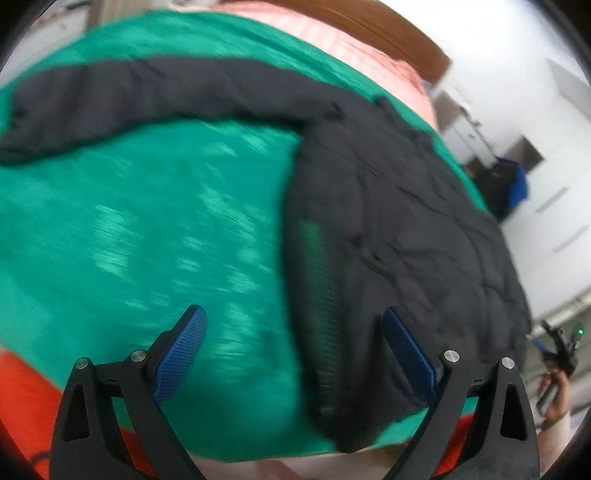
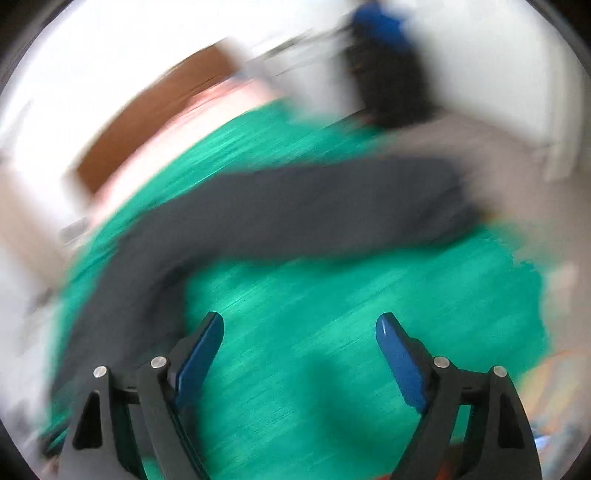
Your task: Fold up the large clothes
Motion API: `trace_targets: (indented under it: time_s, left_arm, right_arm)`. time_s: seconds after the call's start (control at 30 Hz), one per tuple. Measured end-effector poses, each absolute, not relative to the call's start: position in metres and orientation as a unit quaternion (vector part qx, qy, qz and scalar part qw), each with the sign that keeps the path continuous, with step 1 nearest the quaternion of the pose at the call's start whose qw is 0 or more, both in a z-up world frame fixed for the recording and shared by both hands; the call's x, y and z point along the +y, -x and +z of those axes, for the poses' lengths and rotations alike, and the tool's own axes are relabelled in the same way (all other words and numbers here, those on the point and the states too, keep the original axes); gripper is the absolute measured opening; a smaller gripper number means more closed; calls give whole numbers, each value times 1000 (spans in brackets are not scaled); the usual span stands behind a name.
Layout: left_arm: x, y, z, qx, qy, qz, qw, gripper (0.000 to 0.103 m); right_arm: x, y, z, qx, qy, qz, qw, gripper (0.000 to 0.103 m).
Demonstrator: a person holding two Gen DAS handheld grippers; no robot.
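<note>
A black padded jacket (image 1: 406, 229) lies on a green cover (image 1: 166, 221) on a bed, its body at the right and one sleeve (image 1: 147, 92) stretched out to the left. My left gripper (image 1: 295, 332) is open and empty, above the jacket's zipper edge. In the right wrist view, which is heavily blurred, the jacket sleeve (image 2: 295, 214) runs across the green cover (image 2: 314, 314). My right gripper (image 2: 299, 339) is open and empty above bare green cover, beside the sleeve. The other gripper (image 1: 561, 347) shows at the far right of the left wrist view.
A pink sheet (image 1: 351, 40) and a brown headboard (image 1: 388, 33) lie beyond the cover. An orange cloth (image 1: 26, 387) shows at the near edge. A dark chair with something blue (image 1: 506, 184) stands by the white wall, right of the bed.
</note>
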State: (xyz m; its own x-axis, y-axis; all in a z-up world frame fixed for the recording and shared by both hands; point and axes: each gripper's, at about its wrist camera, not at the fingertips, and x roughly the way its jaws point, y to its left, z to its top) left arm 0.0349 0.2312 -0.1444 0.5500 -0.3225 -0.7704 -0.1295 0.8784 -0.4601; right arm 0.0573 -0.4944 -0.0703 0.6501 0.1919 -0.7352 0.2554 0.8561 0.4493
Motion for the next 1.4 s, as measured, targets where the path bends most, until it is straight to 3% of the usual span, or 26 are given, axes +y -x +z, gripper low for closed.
trace_targets:
  time_s: [0.07,0.17,0.2,0.27,0.3,0.33,0.37,0.53,0.73,0.8,0.83,0.87,0.93,1.07,1.2,1.4]
  left_arm:
    - [214,-40,-151,471,231,-70,849,97]
    - [195,-48,-153,479,198,-90,850,92]
    - [192,-48,-152,483,196,-93,848,61]
    - [192,-47,-152,495,190,-93,843,31]
    - [196,-45,-149,493,200,-97,841,21]
    - [200,-42,-145,490,213,-104,839,19]
    - [206,-39,-137,484,231,-115,836,18]
    - [202,-24,-122,486,201,-118,842,16]
    - [187,-31,-146,513,138,-82,843,27]
    - [182,-32,-134,507,101,-67,853,45]
    - [182,-33,-128,502,82,-52,860,52]
    - [183,-36,-121,491,69,-34,868,67]
    - [194,-33,-103,460,74,-19,885,77]
    - [222,-45,-65,379,115,36,917,100]
    - [247,-56,-61,316,136,118,931,102]
    - [254,-118,-114,404,146,94,898,102]
  right_arm:
    - [-446,-61,-90,451,-300,104,834,84]
    - [-399,-70,-121,495,-293,141,806,84]
    - [-390,-77,-134,512,-289,144,796,80]
    - [-383,-87,-145,526,-290,143,787,49]
    - [-382,-88,-138,528,-278,132,791,43]
    - [-382,-82,-130,527,-273,131,794,33]
    - [-384,-85,-118,526,-265,132,797,28]
    - [-378,-70,-75,524,-211,148,812,23]
    - [-381,-70,-164,569,-254,95,776,28]
    - [-382,-72,-164,556,-255,86,786,34]
    - [-383,-71,-161,552,-253,84,790,42]
    - [-384,-71,-157,546,-250,83,795,55]
    - [-390,-64,-148,534,-241,74,807,71]
    - [-412,-49,-120,502,-231,38,833,72]
    - [-439,-44,-94,459,-229,-2,859,77]
    - [-485,-52,-88,399,-308,-52,862,81]
